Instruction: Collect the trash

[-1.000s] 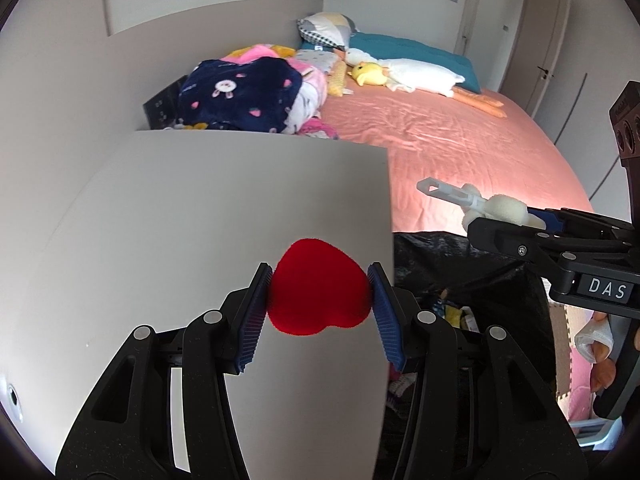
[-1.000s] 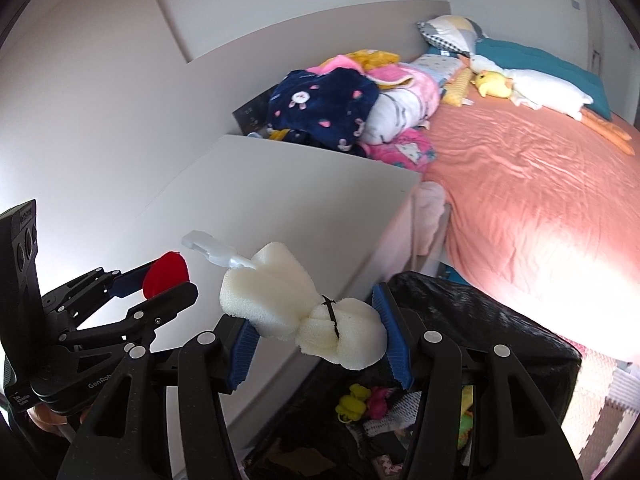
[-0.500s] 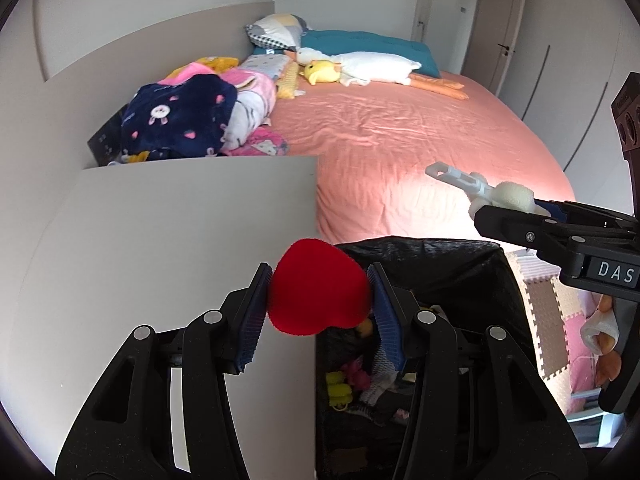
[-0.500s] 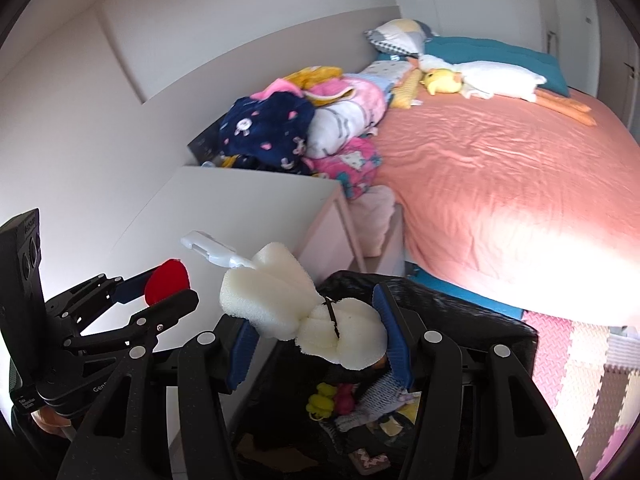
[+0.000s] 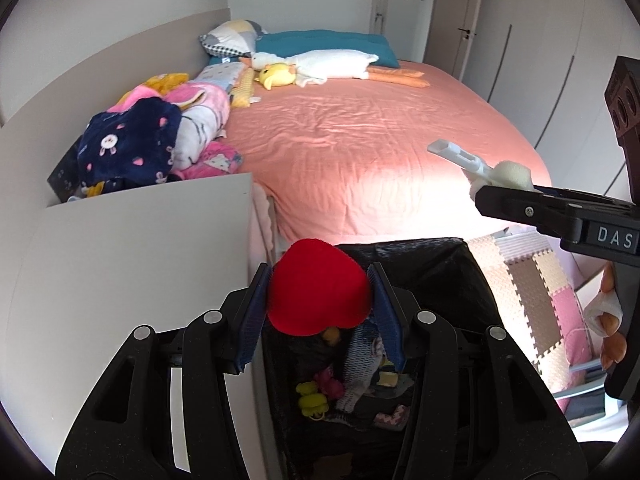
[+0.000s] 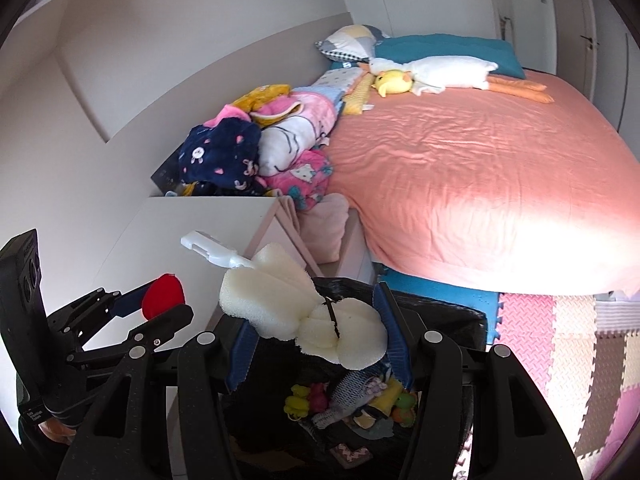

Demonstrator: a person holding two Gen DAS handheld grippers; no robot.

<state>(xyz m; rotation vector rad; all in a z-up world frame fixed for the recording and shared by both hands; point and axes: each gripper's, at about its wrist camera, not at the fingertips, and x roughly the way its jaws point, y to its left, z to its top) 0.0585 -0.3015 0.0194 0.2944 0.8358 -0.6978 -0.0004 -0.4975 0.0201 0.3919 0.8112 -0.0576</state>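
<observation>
My left gripper (image 5: pixel 318 304) is shut on a red foam heart (image 5: pixel 318 292), held over the near left rim of a black trash bag (image 5: pixel 440 264). My right gripper (image 6: pixel 316 330) is shut on a white sponge (image 6: pixel 304 312) tied in the middle, with a white plastic handle (image 6: pixel 208 246) sticking out to the upper left. It hangs above the same trash bag (image 6: pixel 440 312). The right gripper (image 5: pixel 508 196) with the sponge also shows at the right of the left wrist view. The left gripper (image 6: pixel 160 300) with the heart shows low on the left of the right wrist view.
Inside the bag lie several small toys and scraps (image 6: pixel 352 400). A white cabinet top (image 5: pixel 132 260) stands left of the bag. Behind is a bed with a salmon sheet (image 5: pixel 360 152), piled clothes (image 5: pixel 152 140) and plush toys (image 5: pixel 320 64). Foam floor tiles (image 6: pixel 560 360) lie to the right.
Both grippers have swung rightwards off the white cabinet top and now hang over the black bag, still gripping the heart and the sponge. More of the bag's inside shows.
</observation>
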